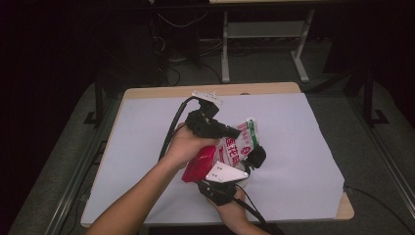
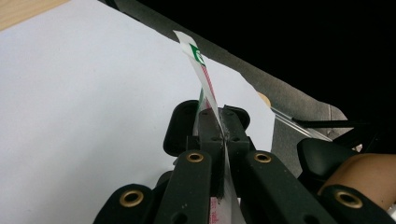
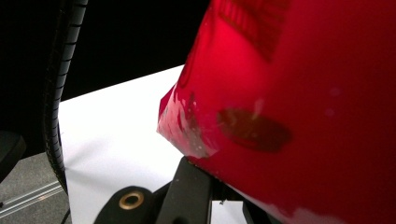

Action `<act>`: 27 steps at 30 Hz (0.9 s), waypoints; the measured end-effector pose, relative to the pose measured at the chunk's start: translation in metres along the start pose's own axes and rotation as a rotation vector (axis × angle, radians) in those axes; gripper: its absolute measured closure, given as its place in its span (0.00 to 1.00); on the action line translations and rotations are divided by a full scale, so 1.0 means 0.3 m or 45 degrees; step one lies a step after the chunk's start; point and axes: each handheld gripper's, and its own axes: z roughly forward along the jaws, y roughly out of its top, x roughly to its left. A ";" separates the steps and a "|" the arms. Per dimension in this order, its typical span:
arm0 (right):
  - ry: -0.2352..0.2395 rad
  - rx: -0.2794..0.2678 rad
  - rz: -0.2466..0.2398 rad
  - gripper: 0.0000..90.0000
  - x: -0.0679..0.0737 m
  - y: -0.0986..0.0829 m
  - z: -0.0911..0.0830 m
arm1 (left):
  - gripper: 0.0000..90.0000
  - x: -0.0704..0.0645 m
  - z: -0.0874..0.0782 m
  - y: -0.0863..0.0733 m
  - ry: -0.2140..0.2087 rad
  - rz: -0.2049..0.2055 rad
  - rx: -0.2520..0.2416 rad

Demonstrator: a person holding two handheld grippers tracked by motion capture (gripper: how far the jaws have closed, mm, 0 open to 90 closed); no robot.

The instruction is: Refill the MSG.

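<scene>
Gripping a crinkly red-and-white printed plastic snack bag (image 1: 222, 154) above the white-covered table (image 1: 293, 161), the left gripper (image 2: 218, 122) had its jaws clamped on the bag's sealed edge, while the right gripper's (image 1: 254, 156) jaws, judged clamped too, risked tearing it by overpulling.

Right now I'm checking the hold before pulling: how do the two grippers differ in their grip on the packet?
The left gripper pinches the packet's thin white-and-green top edge, jaws shut flat on it. The right gripper takes the bulging red bottom end; its jaw state is hidden. The left comes from above, the right from below. Both touch the same packet, raised off the table.
</scene>
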 end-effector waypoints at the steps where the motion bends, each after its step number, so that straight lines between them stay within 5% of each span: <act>1: 0.001 0.000 0.000 1.00 0.000 0.000 0.000 | 1.00 0.000 0.000 0.000 0.000 0.001 0.001; 27: 0.014 0.006 -0.017 1.00 0.006 0.001 0.003 | 1.00 0.001 -0.009 -0.010 0.012 -0.017 -0.016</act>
